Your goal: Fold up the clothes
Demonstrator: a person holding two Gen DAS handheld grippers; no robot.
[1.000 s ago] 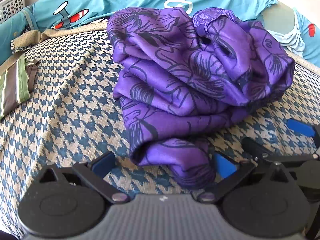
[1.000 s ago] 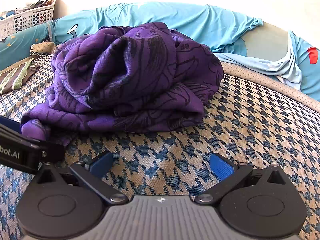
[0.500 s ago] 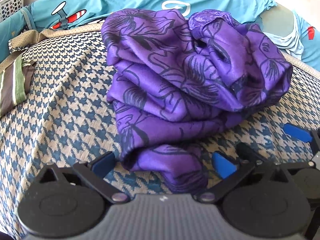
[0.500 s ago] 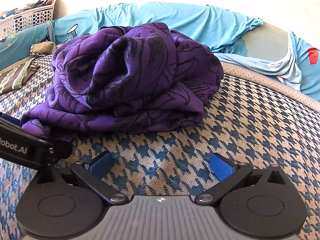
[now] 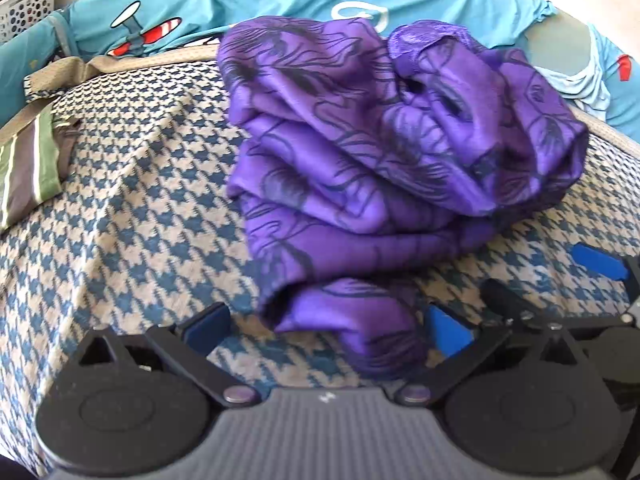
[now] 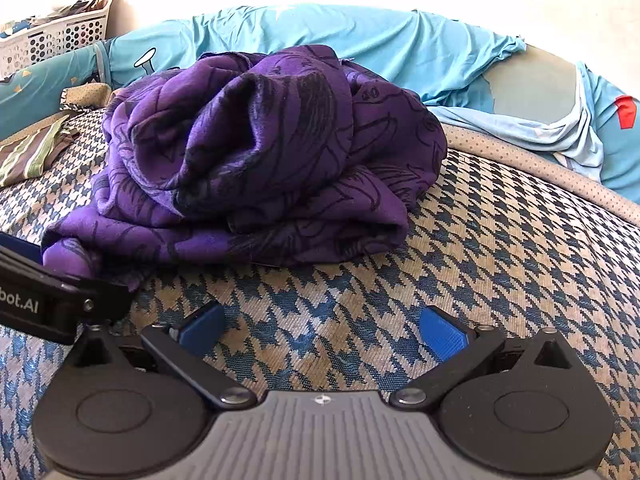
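Softly rumpled purple garment (image 5: pixel 380 168) on houndstooth weave (image 6: pixel 500 272) — both tongs (image 5: pixel 326 326) (image 6: pixel 322 330) wide.

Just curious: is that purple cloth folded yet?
No. The purple cloth lies bunched in a crumpled heap, lumpy, with uneven creases.

White basket (image 6: pixel 52 42) cut by the frame edge, contents unclear; purple garment (image 5: pixel 380 168) motion-blurred in left view
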